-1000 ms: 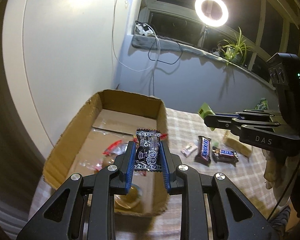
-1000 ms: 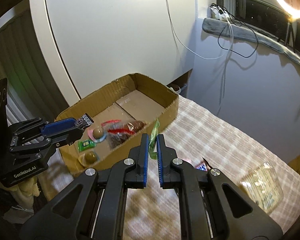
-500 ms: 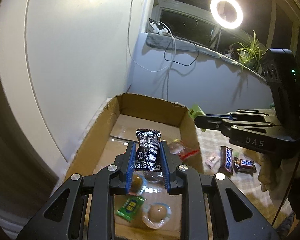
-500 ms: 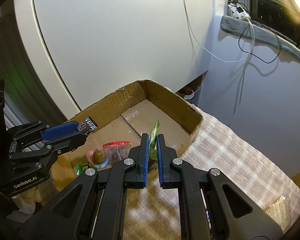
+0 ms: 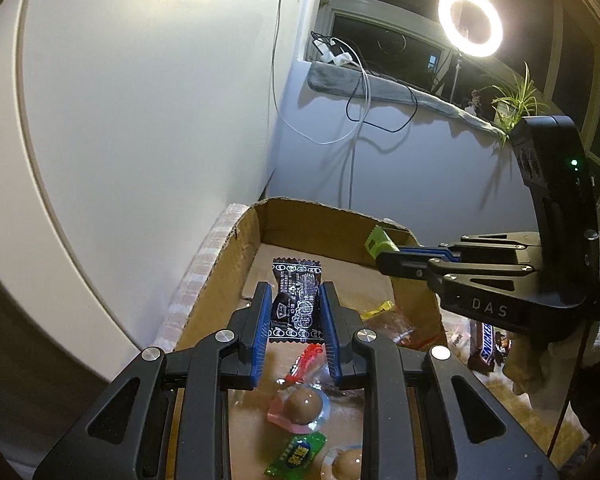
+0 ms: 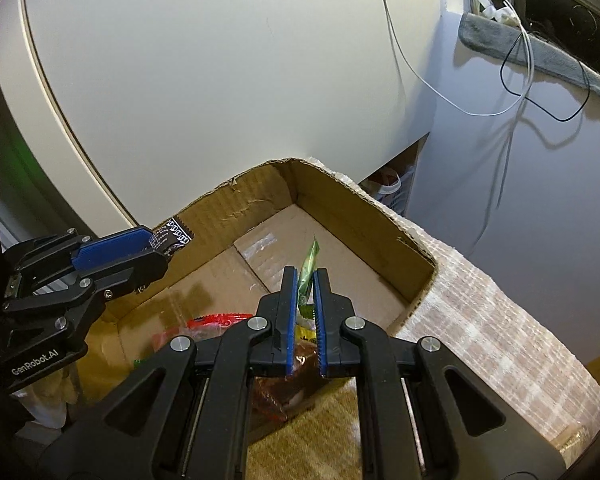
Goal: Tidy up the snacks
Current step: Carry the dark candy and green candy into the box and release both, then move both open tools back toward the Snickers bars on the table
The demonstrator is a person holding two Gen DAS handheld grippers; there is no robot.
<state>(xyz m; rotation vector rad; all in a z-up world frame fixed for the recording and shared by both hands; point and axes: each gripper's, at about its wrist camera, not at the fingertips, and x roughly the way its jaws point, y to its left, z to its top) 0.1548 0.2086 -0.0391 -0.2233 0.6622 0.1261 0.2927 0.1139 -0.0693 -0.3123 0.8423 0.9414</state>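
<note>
Dim room with a lit ring light (image 5: 470, 21) glowing up by the dark window, a spider plant (image 5: 518, 98) on the sill and white and black cables (image 5: 358, 92) hanging down the pale wall. On the checked tablecloth (image 6: 488, 320) sits an open cardboard box (image 6: 352, 200), pushed into the corner near the wall. Left gripper (image 5: 294, 300) hangs over the box with its blue pads clamped on a black snack packet (image 5: 296, 300), held upright between the jaws, top edge sticking out above the fingertips; from the right wrist view you can see that same packet poking out of the left gripper (image 6: 156, 248) above the box's left wall. Right gripper (image 6: 306, 276) is pinched nearly closed on a thin green packet (image 6: 309, 272), edge-on and standing up between the pads, over the middle of the box floor. From the left wrist view the right gripper (image 5: 384, 258) comes in from the right above the box's far-right wall with the green packet (image 5: 378, 242) sticking out of its tip. Down inside the box there's already some stuff: a red-topped clear wrapper (image 5: 306, 360), a brown ball candy in a pink-edged cup (image 5: 302, 402), a green candy packet (image 5: 298, 454), another brown ball (image 5: 348, 464) at the bottom edge, and a yellow and red wrapper (image 5: 388, 320) by the right wall. Outside the box, on the cloth to the right, a Snickers bar (image 5: 485, 342) lies partly hidden behind the right gripper's body.
</note>
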